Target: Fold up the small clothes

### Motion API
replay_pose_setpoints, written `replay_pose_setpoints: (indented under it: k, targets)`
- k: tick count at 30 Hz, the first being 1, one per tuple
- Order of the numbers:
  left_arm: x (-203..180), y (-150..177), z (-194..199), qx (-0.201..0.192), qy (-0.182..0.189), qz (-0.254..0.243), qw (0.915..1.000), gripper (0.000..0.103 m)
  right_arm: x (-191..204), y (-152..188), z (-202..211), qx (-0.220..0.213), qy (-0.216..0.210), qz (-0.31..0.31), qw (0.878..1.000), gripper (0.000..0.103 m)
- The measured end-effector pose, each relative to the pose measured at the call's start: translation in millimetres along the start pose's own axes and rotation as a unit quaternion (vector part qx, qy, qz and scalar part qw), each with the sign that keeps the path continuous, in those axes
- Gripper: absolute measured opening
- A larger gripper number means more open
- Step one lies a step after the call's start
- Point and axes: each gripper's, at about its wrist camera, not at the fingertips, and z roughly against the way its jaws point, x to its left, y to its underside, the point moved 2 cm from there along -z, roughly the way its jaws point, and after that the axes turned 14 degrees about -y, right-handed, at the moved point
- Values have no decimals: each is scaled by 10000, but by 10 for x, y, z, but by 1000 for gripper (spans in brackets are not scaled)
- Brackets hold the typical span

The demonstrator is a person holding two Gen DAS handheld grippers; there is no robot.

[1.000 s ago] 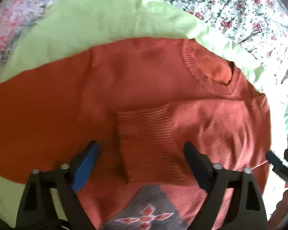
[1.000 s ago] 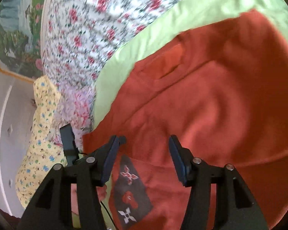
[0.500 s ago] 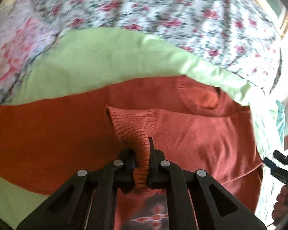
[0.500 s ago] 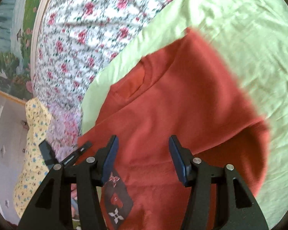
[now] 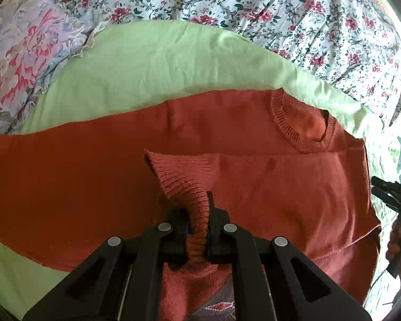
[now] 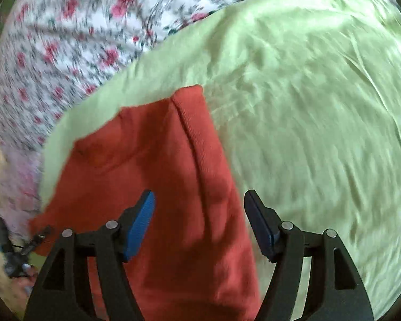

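Observation:
An orange-red knit sweater (image 5: 80, 176) lies spread on a light green cloth (image 5: 160, 61); its round ribbed neck (image 5: 302, 123) is at the right. My left gripper (image 5: 197, 214) is shut on the ribbed sleeve cuff (image 5: 184, 182) and holds it lifted over the sweater's body. A grey patch with a red pattern (image 5: 216, 307) shows below the jaws. In the right wrist view my right gripper (image 6: 199, 214) is open and empty above the sweater's edge (image 6: 173, 160), with the green cloth (image 6: 307, 93) to its right. The right gripper also shows in the left wrist view (image 5: 387, 192).
A floral bedsheet (image 5: 280, 8) lies beyond the green cloth. A ruffled pink floral pillow (image 5: 21, 53) sits at the far left. In the right wrist view the floral sheet (image 6: 66, 26) is blurred.
My left gripper shut on the sleeve cuff and lifted it, and still holds it. My right gripper swung right, so more green cloth fills its view.

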Motion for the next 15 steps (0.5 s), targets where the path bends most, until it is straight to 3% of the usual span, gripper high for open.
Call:
replay_pose_setpoints:
  k: [2,3,4,5,9,11,13,14,15]
  targets:
    - [-24,-17,-42,44,-2,16,10000,7,44,-38,-196,241,194,348,9989,70]
    - [-37,-18,-49,46,2,-1,10000,7,69,-34,-308,437,312,574,9969,62]
    - [-58,-30,-51,44,27,-28,10000,7,85,-25,-365,565,392,758,9947,21]
    - [-99,-48,-47,31,82,-45,10000,7,87,-25,-381,649,550,908,9922,11]
    - [-338,-122,3,-158,476,-137,9986,7,-149,-144,-31,217,394,599,9972,10]
    - [-435,-113,-76,-123,339,-283,9989,7,-339,-160,40,196,227,314,9991,10]
    - [-487,-69,-250,-98,-24,-458,9989,8,-455,-128,-20,285,179,198,9992,10]
    - [-456,-36,-367,15,-282,-492,9984,9,-475,-111,-46,287,164,190,9993,11]
    - [-410,-15,-434,133,-287,-438,9985,12,-496,-103,-62,265,126,136,9995,11]
